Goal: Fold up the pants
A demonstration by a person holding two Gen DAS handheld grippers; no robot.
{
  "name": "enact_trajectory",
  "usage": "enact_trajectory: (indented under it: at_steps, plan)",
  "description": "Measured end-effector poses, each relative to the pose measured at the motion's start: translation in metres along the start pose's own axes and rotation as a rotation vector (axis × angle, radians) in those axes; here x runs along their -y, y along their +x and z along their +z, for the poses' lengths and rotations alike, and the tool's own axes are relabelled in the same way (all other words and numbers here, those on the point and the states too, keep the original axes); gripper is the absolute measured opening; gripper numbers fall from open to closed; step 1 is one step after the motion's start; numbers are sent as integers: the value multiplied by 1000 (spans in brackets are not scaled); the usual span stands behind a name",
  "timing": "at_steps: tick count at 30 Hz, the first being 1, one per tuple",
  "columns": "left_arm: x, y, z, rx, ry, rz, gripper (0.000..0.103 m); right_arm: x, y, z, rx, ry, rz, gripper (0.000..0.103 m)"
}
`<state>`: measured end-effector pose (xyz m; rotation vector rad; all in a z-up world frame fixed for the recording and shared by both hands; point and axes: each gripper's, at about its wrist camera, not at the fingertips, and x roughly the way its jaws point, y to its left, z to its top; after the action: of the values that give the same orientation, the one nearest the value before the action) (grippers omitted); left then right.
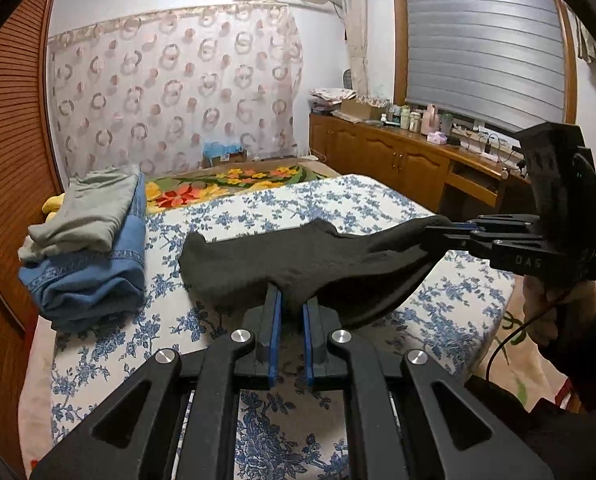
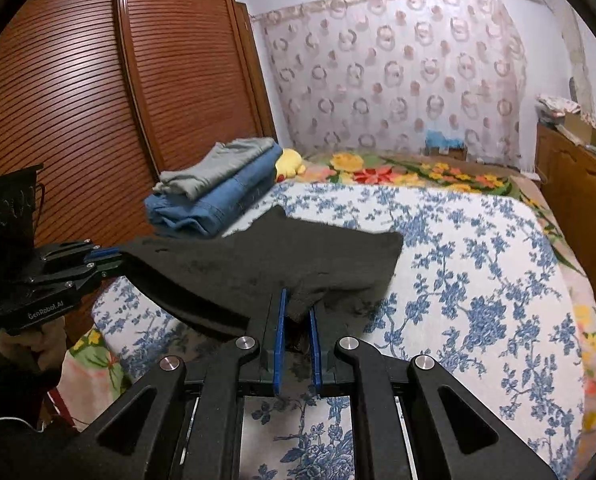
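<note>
Home bedroom, bed (image 1: 377, 208), wardrobe (image 2: 98, 92), curtain (image 1: 170, 88)

We see matt fuzzy black cloth pants (image 1: 298, 264), blue denim jeans (image 1: 98, 280) at nine o'clock, glossy slatted wooden wardrobe (image 2: 98, 92).

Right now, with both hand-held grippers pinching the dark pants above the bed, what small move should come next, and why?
Probably carry the dark pants forward and lower them flat onto the floral bedsheet. The left hand-held gripper and right hand-held gripper each pinch the near edge, and the cloth sags between them, so no clean fold can be made until it lies flat.
</note>
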<state>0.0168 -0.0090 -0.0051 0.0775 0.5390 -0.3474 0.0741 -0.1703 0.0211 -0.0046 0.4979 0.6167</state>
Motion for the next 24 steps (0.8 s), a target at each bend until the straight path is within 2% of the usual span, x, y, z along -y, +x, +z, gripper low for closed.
enact_trajectory:
  at_steps: [24]
  plan:
    - [18,-52,18,129,25,-36,10,-27,-74,-3,128,-60,3,10]
